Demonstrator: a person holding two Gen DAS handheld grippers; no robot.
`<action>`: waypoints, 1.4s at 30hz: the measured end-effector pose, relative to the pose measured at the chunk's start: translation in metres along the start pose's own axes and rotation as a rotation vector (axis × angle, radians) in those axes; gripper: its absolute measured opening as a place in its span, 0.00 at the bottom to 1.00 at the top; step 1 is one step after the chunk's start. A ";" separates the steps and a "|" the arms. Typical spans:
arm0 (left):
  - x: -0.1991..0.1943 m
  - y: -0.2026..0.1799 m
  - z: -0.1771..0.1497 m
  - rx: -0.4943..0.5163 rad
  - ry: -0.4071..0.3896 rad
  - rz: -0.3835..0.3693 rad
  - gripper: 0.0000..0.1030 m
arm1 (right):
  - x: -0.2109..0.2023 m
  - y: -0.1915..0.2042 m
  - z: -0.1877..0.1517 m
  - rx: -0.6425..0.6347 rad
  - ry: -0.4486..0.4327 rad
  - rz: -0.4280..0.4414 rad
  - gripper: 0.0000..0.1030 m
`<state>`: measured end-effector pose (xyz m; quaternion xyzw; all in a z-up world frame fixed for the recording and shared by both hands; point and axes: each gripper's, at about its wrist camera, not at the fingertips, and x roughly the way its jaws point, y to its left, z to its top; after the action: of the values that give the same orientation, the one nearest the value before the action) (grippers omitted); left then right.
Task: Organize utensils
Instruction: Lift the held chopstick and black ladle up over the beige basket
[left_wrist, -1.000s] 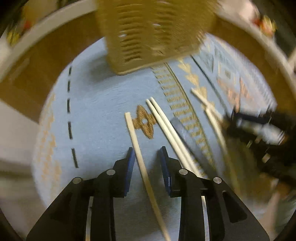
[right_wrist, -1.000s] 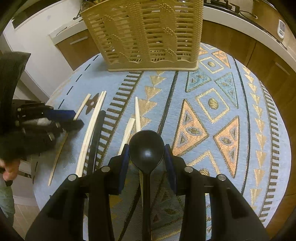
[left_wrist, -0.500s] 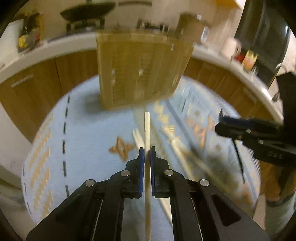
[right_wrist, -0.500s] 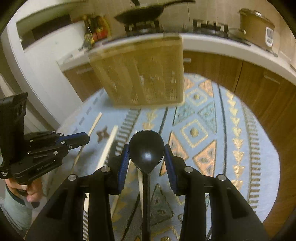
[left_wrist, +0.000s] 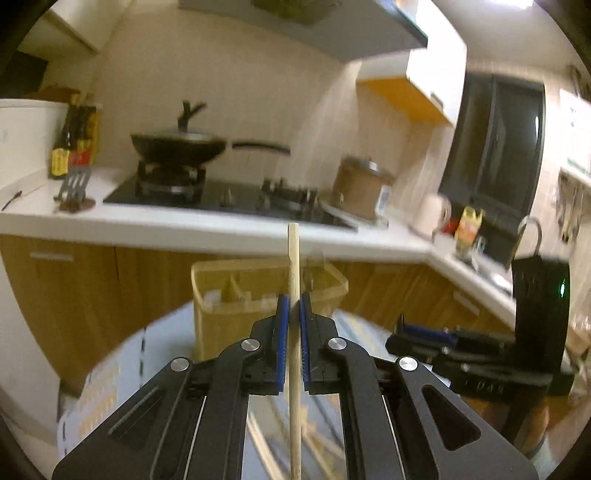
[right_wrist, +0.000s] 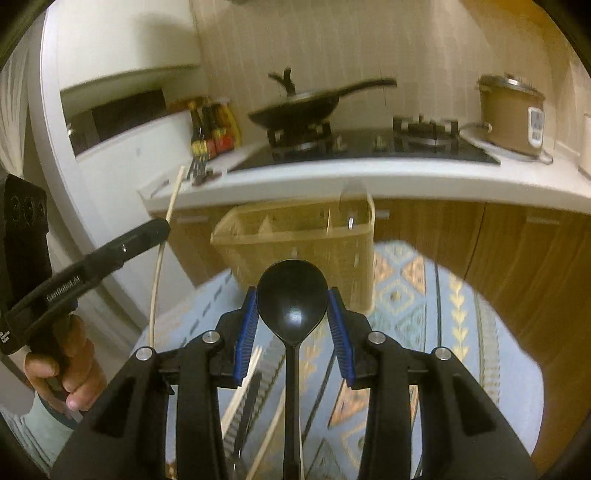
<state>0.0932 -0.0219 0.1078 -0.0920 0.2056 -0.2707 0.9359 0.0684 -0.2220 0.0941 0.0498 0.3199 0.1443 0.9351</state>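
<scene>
The left tongs (left_wrist: 291, 306) are clamped nearly shut on 1 pale wooden chopstick (left_wrist: 293, 266), which runs straight up the centre of the left wrist frame, its tip poking above the pads and its long tail trailing out of the bottom edge. It looks light, stiff and smooth, so it could pivot or slide in a narrow pinch; a hold nearer the middle would likely steady it.

The right tongs (right_wrist: 291, 306) stand partly open around a black spoon (right_wrist: 291, 295), the blue pads pressing the bowl's 2 sides at centre frame, the handle running down between the arms. The rounded, glossy bowl seems a slippery place to hold; the neck would probably give a surer hold.

The slatted yellow basket (right_wrist: 306, 236) stands upright on the patterned blue mat (right_wrist: 406, 288), just above both tongs in each frame and apart from them. More chopsticks (right_wrist: 240, 391) lie on the mat at lower left of the right wrist frame.
</scene>
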 end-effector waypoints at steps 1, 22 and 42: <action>0.001 0.001 0.008 -0.007 -0.027 -0.004 0.04 | 0.000 0.001 0.005 0.000 -0.013 0.000 0.33; 0.062 0.000 0.082 -0.055 -0.358 0.120 0.04 | 0.058 -0.022 0.125 -0.031 -0.349 -0.133 0.33; 0.115 0.009 0.058 -0.100 -0.420 0.284 0.04 | 0.110 -0.061 0.095 -0.010 -0.410 -0.048 0.34</action>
<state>0.2113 -0.0735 0.1189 -0.1626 0.0306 -0.1012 0.9810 0.2241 -0.2466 0.0940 0.0661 0.1230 0.1106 0.9840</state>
